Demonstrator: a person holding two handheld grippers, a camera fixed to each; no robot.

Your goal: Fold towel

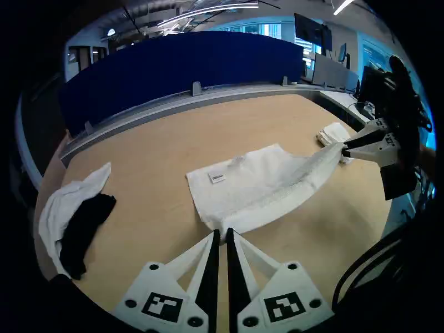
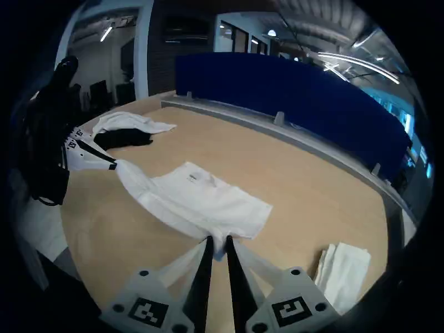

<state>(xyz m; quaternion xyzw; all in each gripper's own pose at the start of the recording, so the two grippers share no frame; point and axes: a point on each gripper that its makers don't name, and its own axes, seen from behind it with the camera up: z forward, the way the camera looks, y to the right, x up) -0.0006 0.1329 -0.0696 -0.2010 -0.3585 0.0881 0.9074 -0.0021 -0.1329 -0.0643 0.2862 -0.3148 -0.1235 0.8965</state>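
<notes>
Both your left gripper (image 1: 222, 233) and right gripper (image 2: 218, 240) clench corners of the white terry towel (image 1: 250, 183). The first fold looks barely begun.

The left tool (image 1: 222, 236) points forward and slightly down. Its two fingers are drawn almost together, leaving a thin slit, and their tips pinch an edge of the towel (image 1: 250, 188). The right tool (image 2: 217, 244) is posed the same way, nipping the opposite end. From the left tool, the right one sits well ahead to its right, fingers roughly level and closed on cloth.
</notes>
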